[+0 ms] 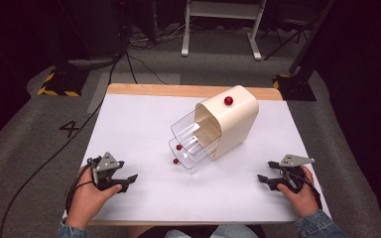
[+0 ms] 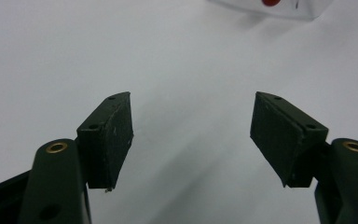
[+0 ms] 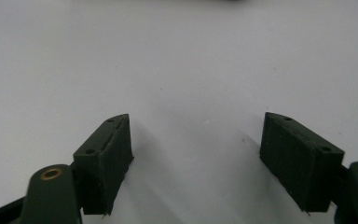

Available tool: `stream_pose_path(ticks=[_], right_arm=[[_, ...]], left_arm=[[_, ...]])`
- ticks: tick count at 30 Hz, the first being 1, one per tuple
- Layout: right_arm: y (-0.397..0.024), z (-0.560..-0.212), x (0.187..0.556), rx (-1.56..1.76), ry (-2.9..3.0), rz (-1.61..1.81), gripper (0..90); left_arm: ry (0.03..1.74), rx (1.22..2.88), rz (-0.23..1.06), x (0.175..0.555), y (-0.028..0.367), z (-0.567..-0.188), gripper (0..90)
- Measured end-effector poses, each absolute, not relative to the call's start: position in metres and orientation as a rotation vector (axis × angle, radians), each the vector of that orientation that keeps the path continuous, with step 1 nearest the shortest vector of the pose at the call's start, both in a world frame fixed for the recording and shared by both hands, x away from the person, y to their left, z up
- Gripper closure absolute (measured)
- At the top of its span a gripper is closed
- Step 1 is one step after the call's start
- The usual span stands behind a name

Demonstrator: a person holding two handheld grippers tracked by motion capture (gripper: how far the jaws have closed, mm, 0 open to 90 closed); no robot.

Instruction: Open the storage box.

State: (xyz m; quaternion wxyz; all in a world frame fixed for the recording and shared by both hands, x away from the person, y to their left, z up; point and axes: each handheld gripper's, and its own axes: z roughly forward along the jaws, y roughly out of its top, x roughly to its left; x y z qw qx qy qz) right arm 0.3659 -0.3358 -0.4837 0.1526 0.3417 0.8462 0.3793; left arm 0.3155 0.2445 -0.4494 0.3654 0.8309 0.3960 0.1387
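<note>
Looking down from above onto the counter [image 1: 144, 129], plus two close, low gripper views across its white top.

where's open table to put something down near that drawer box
Free: the white table left of the cream drawer box, and the front strip between the left gripper and right gripper. Crowded: just ahead of the box, where two clear drawers stick out.

A dark numeral "4" [image 1: 69, 129] is marked on the grey floor [image 1: 34, 144], left of the table [image 1: 129, 129].
</note>
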Motion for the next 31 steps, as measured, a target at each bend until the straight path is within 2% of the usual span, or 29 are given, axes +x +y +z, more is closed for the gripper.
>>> stream_pose_path(ticks=[7,13,19,21,23,31], right_arm=[[-0.336,-0.484,0.366,0.982,2.428,1.090,25.2],[-0.336,-0.484,0.366,0.983,2.429,1.089,25.2],[-0.336,-0.484,0.366,0.983,2.429,1.091,25.2],[-0.336,-0.484,0.366,0.984,2.429,1.091,25.2],[-0.336,-0.484,0.366,0.984,2.429,1.091,25.2],[-0.336,-0.484,0.366,0.986,2.430,1.094,25.2]], left_arm=[[1.109,2.143,0.317,0.321,0.250,-0.461,30.5],[1.133,2.176,0.338,0.325,0.247,-0.470,28.6],[1.130,2.153,0.341,0.327,0.245,-0.479,20.9],[1.099,2.153,0.346,0.325,0.244,-0.482,13.8],[1.075,2.201,0.388,0.324,0.239,-0.483,11.1],[1.076,2.200,0.387,0.324,0.239,-0.483,10.8]])
